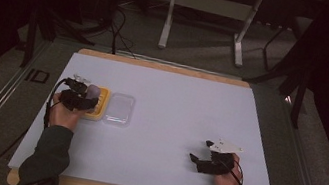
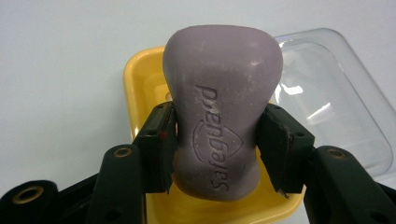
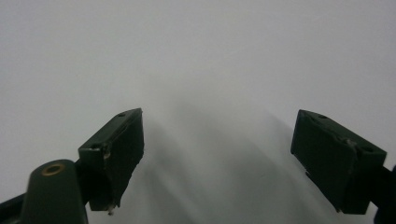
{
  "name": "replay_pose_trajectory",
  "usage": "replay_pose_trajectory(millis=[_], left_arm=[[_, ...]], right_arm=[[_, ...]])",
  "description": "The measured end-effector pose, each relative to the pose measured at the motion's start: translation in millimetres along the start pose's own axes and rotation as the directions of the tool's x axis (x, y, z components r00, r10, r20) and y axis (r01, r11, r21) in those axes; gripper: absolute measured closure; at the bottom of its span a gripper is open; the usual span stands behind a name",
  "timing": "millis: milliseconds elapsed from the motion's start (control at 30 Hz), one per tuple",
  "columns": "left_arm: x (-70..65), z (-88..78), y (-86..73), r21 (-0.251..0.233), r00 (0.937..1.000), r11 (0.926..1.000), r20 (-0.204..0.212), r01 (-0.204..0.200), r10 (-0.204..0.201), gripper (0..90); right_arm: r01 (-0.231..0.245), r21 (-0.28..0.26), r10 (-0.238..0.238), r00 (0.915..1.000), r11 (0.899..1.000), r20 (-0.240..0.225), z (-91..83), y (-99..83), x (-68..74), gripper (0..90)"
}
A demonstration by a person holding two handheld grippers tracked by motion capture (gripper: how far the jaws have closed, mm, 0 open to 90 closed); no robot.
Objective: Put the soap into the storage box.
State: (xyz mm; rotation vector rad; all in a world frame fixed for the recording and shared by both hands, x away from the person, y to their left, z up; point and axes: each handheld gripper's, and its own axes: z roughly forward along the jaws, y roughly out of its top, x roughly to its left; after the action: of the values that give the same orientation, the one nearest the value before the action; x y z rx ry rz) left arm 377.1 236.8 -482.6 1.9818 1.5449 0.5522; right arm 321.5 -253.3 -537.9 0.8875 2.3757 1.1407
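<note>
The left claw (image 2: 217, 140) grips a lilac bar of soap (image 2: 223, 112) across its waist, one black jaw pressed to each side; the embossed word "Safeguard" runs along the bar's face in the left gripper view. The bar is held above a yellow soap dish (image 2: 140, 79), whose rim shows behind and below it. Just beside the dish lies a clear plastic lid (image 2: 336, 102), flat on the surface. In the high view the left claw (image 1: 85, 90) sits over the near-left part of the bench, with the soap (image 1: 93, 92) over the dish (image 1: 101, 104) and the lid (image 1: 119, 109) touching or nearly touching the dish's right side.

The right claw (image 3: 217, 158) stands wide open and holds nothing; its jaws frame bare white surface. In the high view the right claw (image 1: 198, 154) rests low over the near-right part of the bench, well apart from the dish.

The bench (image 1: 177, 94) is a white sheet on a wooden board, whose pale edge shows at the far and near sides. Beyond it the room is dark: grey floor, black cables (image 1: 117, 29), and a white metal frame (image 1: 206, 13) standing on the floor.
</note>
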Motion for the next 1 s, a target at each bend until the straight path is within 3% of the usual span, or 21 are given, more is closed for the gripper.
replay_pose_trajectory(millis=[467, 833, 1000], left_arm=[[-4.4, 8.2, 2.3, 0.035, 0.9996, 0.9993, -0.024, -0.011, 0.012, 49.8], [-10.5, 25.1, 5.1, 0.098, 0.9954, 0.9945, -0.085, -0.036, 0.045, 50.4], [-8.1, 28.7, 3.7, 0.095, 0.9974, 0.9952, -0.067, -0.020, 0.026, 47.4]], right_arm=[[0.001, 0.002, -0.001, 1.0000, 1.000, 0.002, 0.3, 0.1, 0.2, 16.7], [0.002, 0.002, -0.002, 1.0000, 1.000, 0.001, 0.5, 0.1, 0.3, 16.8], [0.002, 0.003, -0.002, 1.0000, 1.000, 0.001, 0.5, 0.1, 0.4, 16.8]])
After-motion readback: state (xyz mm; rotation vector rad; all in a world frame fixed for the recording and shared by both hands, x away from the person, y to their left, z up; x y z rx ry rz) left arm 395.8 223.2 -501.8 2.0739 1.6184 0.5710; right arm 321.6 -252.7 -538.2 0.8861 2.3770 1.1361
